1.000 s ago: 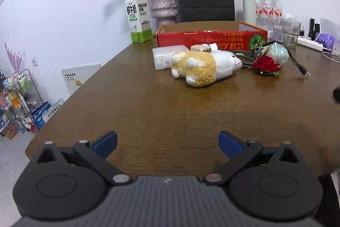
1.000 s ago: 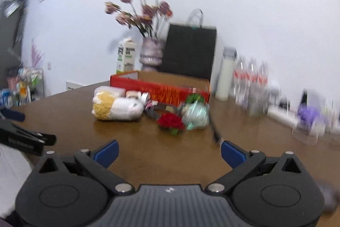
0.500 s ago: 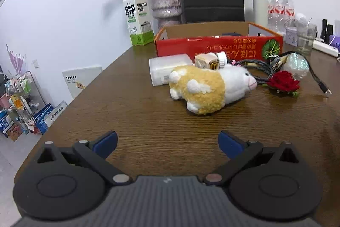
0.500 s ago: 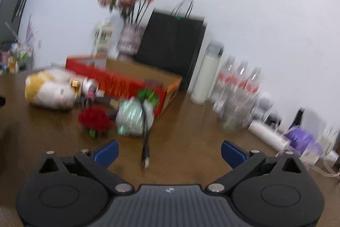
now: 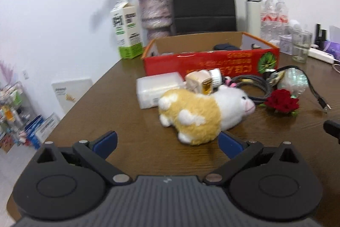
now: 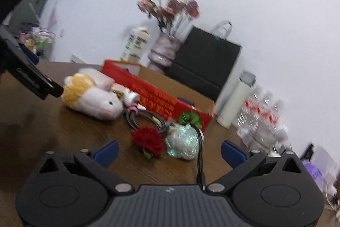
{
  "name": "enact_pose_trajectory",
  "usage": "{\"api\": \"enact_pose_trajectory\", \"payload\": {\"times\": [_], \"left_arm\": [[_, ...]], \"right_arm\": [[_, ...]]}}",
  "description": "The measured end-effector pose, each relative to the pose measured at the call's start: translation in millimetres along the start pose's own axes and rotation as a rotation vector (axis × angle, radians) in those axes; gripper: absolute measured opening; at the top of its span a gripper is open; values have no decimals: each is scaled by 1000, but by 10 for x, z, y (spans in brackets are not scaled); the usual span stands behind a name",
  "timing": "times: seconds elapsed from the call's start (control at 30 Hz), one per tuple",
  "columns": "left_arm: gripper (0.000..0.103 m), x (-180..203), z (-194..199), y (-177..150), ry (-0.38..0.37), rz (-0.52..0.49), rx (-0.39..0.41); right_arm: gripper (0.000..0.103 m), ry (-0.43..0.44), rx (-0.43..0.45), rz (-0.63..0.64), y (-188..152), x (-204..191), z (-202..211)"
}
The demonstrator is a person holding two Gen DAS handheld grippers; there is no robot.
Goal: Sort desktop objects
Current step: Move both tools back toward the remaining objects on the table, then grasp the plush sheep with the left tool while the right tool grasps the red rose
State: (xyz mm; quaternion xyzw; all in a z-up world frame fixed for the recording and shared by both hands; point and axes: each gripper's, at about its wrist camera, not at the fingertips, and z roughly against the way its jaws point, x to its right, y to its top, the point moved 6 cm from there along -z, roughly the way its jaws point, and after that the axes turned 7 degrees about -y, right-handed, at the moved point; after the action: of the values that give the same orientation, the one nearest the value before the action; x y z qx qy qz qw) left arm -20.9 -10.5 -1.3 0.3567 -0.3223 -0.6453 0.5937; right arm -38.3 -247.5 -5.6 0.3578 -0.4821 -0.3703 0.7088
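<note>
Yellow-white plush fronts gaping left tool; only right view shows right tool spread.

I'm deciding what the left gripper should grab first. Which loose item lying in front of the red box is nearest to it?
The plush toy: it lies just ahead of the open left gripper, nearer than the white plastic case and red flower.

Bright, even light; motion blur
</note>
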Motion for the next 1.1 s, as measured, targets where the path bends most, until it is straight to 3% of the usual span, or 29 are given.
{"api": "enact_pose_trajectory", "payload": {"times": [0.07,0.17,0.3,0.4,0.5,0.57,0.67,0.8,0.87,0.9,0.97,1.03,1.1], "left_arm": [[103,38,-99,7,-37,-24,-3],[103,84,-266,15,-86,-35,-16],[103,110,-507,98,-148,-9,-27],[103,89,-666,170,-188,2,-43],[103,-9,-721,236,-263,101,-65],[103,-68,-748,277,-300,166,-74],[103,-144,-828,342,-307,245,-95],[103,-218,-905,398,-291,351,-119],[96,-231,-894,410,-297,378,-114],[85,-242,-878,413,-295,385,-97],[72,-258,-836,405,-287,395,-75],[52,-231,-758,407,-305,384,-67],[46,-202,-654,374,-308,378,-58]], "right_arm": [[103,17,-63,-89,9,25,-36],[103,108,-119,-200,29,-46,-116],[101,66,-140,-190,120,-142,-361],[84,107,-187,-240,167,-165,-623],[72,109,-248,-279,172,-173,-880],[71,102,-262,-293,180,-175,-987],[71,110,-298,-303,162,-203,-1105],[57,117,-333,-307,102,-236,-1161],[45,122,-343,-311,81,-234,-1163],[42,128,-340,-315,76,-229,-1151],[39,132,-339,-319,70,-228,-1122],[37,138,-332,-323,74,-236,-1068],[37,149,-324,-336,84,-235,-986]]}}
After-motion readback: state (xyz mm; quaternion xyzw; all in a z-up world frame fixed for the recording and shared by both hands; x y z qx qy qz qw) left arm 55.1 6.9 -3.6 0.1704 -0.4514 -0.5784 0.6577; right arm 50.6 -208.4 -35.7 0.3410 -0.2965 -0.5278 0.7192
